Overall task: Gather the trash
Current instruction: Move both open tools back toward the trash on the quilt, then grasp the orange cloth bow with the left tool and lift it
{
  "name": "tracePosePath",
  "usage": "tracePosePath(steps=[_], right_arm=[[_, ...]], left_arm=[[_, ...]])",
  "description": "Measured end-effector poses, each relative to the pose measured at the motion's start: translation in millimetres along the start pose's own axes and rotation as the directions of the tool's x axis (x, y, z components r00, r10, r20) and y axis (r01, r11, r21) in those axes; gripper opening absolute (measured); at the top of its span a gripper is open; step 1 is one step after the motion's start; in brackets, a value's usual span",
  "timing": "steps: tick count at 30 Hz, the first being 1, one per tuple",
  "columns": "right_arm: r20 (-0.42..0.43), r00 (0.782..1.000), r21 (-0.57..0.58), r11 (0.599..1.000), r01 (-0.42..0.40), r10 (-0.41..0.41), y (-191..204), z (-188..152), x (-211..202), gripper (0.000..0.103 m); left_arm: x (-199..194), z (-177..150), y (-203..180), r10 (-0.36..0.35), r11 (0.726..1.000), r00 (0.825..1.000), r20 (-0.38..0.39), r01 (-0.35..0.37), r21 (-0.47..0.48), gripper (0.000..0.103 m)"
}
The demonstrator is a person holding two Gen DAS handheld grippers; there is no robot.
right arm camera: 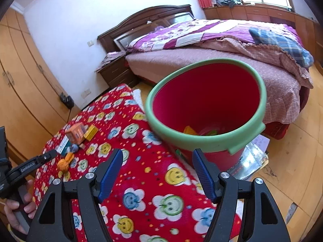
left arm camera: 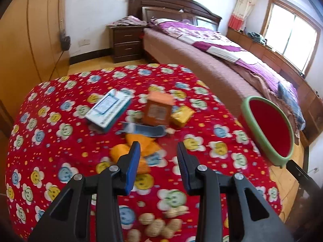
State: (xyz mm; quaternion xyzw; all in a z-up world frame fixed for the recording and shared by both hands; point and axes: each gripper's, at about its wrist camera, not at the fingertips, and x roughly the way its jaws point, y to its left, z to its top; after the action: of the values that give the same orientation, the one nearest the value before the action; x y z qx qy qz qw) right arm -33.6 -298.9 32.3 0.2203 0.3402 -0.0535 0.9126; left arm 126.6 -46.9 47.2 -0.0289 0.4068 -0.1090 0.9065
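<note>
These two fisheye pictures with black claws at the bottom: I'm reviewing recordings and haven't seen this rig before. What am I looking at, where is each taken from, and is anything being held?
There is no robot here. A person carries a hand-held two-finger gripper in each hand, and each gripper has a camera looking along its blue-padded fingers.

The left wrist view shows the left gripper over a table with a red flowered cloth. On it lie a white and teal box, an orange carton, a yellow packet, orange peel and peanuts.

The right wrist view shows the right gripper facing a red bin with a green rim that already holds some scraps. At its left edge you see the person's hand holding the other gripper.

Both grippers are open and hold nothing.
</note>
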Motion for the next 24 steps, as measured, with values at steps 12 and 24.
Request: tracePosePath(steps=[12, 24], right_arm=[[-0.043, 0.999, -0.071, 0.998, 0.001, -0.004, 35, -10, 13, 0.073], [-0.066, 0.998, -0.083, 0.997, 0.003, -0.009, 41, -14, 21, 0.073]], left_arm=[[29, -6, 54, 0.054, 0.994, 0.997, -0.055, -0.059, -0.092, 0.037], [47, -13, 66, -0.004, 0.984, 0.997, -0.074, -0.009, -0.179, 0.040]])
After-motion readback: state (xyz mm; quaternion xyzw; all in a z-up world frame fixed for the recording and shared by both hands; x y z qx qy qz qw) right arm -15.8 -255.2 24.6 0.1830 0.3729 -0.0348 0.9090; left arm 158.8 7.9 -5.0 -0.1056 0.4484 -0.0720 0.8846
